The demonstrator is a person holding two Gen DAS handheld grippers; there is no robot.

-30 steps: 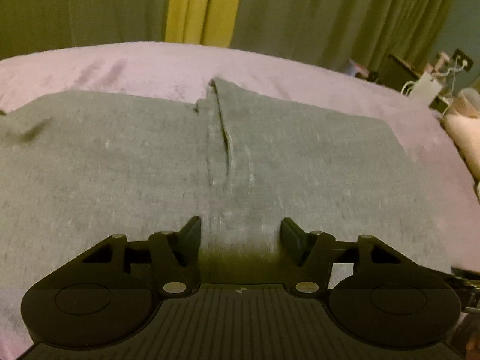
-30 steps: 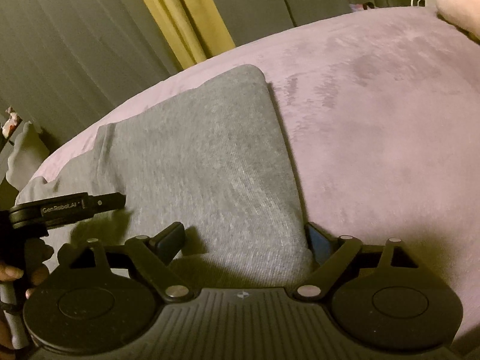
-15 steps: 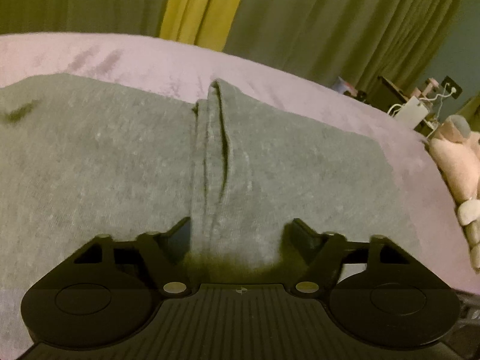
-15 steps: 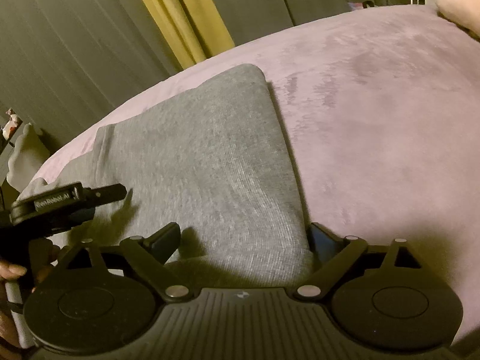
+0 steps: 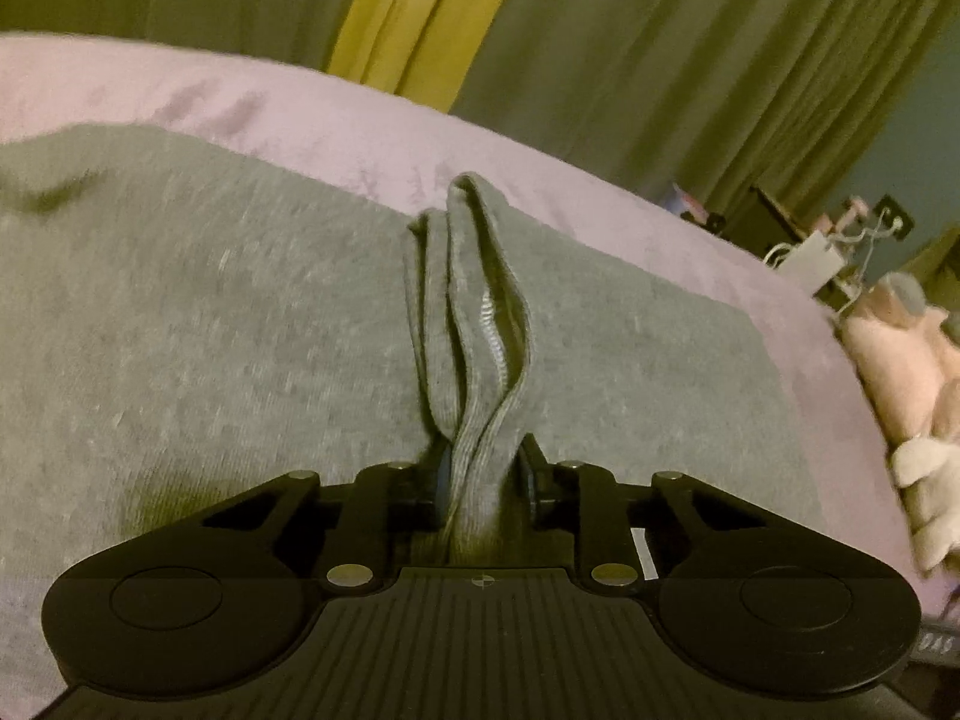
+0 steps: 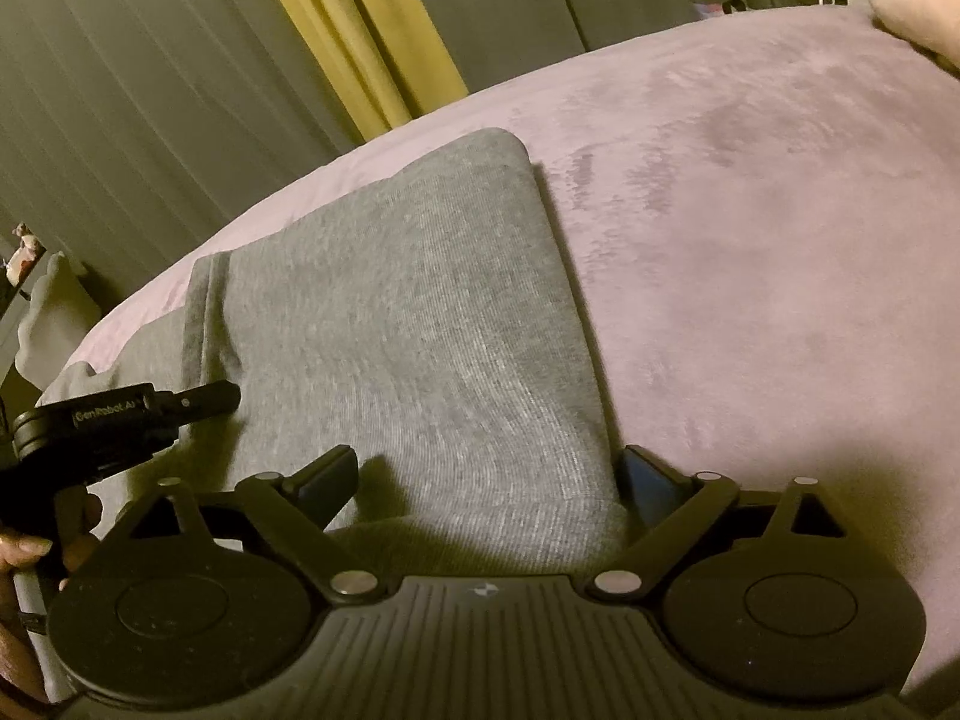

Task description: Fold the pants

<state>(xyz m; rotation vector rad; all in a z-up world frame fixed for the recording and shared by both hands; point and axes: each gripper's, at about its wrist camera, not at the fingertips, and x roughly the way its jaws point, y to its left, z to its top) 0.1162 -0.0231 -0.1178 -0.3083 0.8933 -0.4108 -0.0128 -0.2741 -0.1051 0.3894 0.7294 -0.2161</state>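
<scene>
Grey pants [image 5: 240, 324] lie flat on a pink bedspread [image 5: 360, 132]. In the left wrist view my left gripper [image 5: 483, 468] is shut on a raised ridge of the grey fabric [image 5: 486, 360], bunched along the middle seam. In the right wrist view the pants [image 6: 408, 324] lie folded with a rounded far corner. My right gripper [image 6: 489, 474] is open, its jaws straddling the near right edge of the pants, resting low on the cloth. The left gripper [image 6: 120, 414] shows at the left of that view, held by a hand.
The pink bedspread [image 6: 750, 240] stretches wide to the right of the pants. Grey and yellow curtains [image 5: 420, 12] hang behind the bed. A pink plush toy [image 5: 900, 360] lies at the right edge, with cluttered furniture [image 5: 810, 246] beyond.
My left gripper has closed from open onto the pants' middle seam, pinching the fabric up into a ridge. The right gripper has stayed open in place.
</scene>
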